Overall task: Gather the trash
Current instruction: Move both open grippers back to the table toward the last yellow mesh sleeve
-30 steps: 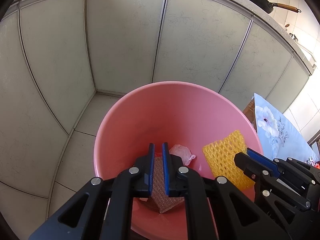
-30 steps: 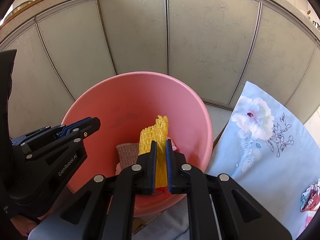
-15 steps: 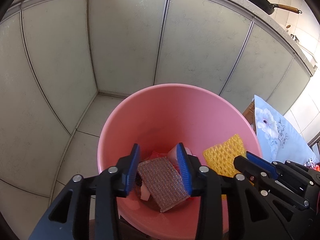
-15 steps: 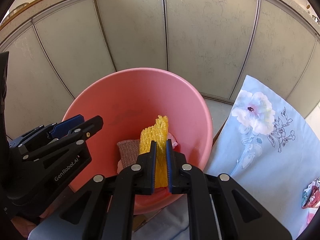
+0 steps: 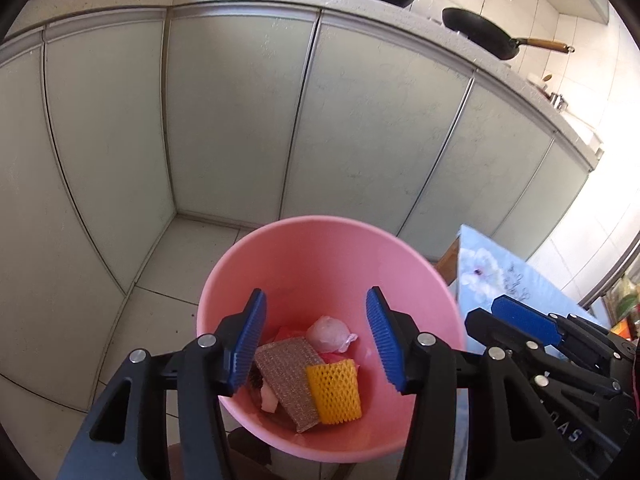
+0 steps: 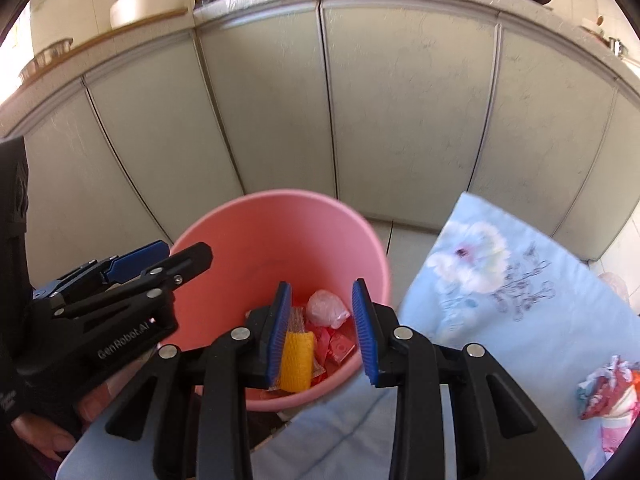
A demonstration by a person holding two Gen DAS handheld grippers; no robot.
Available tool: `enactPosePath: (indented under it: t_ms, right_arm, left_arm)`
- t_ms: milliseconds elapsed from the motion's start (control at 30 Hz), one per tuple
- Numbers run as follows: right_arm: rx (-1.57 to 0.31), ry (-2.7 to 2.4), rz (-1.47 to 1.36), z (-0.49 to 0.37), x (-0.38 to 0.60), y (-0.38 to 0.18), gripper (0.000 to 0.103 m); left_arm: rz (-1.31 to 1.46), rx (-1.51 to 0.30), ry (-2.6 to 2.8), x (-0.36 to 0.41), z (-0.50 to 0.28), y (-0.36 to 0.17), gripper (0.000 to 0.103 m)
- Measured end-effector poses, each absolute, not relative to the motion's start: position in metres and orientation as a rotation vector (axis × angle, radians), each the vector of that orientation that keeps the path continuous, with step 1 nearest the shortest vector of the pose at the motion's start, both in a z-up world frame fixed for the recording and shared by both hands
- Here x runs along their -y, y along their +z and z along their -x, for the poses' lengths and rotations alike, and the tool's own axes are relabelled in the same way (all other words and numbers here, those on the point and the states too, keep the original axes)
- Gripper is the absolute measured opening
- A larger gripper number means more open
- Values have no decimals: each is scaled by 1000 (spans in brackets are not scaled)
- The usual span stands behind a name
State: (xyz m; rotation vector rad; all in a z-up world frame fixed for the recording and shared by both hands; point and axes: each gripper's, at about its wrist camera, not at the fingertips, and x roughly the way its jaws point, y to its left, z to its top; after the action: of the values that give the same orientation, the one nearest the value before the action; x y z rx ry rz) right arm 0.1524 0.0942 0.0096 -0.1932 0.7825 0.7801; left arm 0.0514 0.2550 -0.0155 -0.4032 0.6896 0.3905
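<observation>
Left wrist view: the left claw (image 5: pixel 316 340) hangs above a pink bin (image 5: pixel 332 248), its blue pads (image 5: pixel 250 344) spread wide apart with nothing between them. Down in the bin lie the trash pieces: a yellow foam net (image 5: pixel 334 394) at 6 o'clock, a grey-brown mesh pad (image 5: pixel 290 380) touching it on the 9 o'clock side, and a crumpled clear wrapper (image 5: pixel 330 328) at 12 o'clock from them. Red scraps (image 5: pixel 286 332) peek out from under the pad. The right claw (image 5: pixel 520 320) shows at 4 o'clock, just beside the bin rim; from here I cannot tell how its jaws stand. A blue floral cloth (image 5: pixel 504 276) lies at 3 o'clock beyond the rim. Grey cabinet doors (image 5: pixel 224 120) fill the upper half, and on the tabletop above them a black pan (image 5: pixel 484 38) with a wooden handle sits at 1 o'clock.

Right wrist view: the right claw (image 6: pixel 322 332) is above the bin (image 6: pixel 272 232), jaws apart and holding nothing. Between the pads, down in the bin, the foam net (image 6: pixel 296 360) lies at 6 o'clock, the wrapper (image 6: pixel 326 308) at 12 o'clock from it, and red scraps (image 6: pixel 338 346) at 3 o'clock. The left claw (image 6: pixel 168 258) reaches in at 9 o'clock over the bin's rim. The floral cloth (image 6: pixel 500 280) spreads at 3 o'clock, and a red patterned wrapper (image 6: pixel 608 388) lies on it at 4 o'clock. A white bowl (image 6: pixel 148 4) stands on the tabletop at 11 o'clock.
</observation>
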Motion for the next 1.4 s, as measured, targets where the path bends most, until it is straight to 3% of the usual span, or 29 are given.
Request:
enactPosePath:
  t_ms: [467, 767, 1100, 1400]
  right_arm:
    - [-622, 620, 171, -93, 37, 54, 32]
    - [-591, 450, 144, -50, 129, 50, 32]
    - [-676, 354, 60, -22, 193, 16, 32]
    - [-737, 286, 6, -9, 222, -15, 32]
  left_arm:
    - [278, -596, 195, -185, -20, 33, 51]
    - [227, -655, -12, -122, -11, 42, 49]
    - [62, -691, -321, -34, 11, 30, 51]
    - [-61, -839, -484, 23, 8, -15, 51]
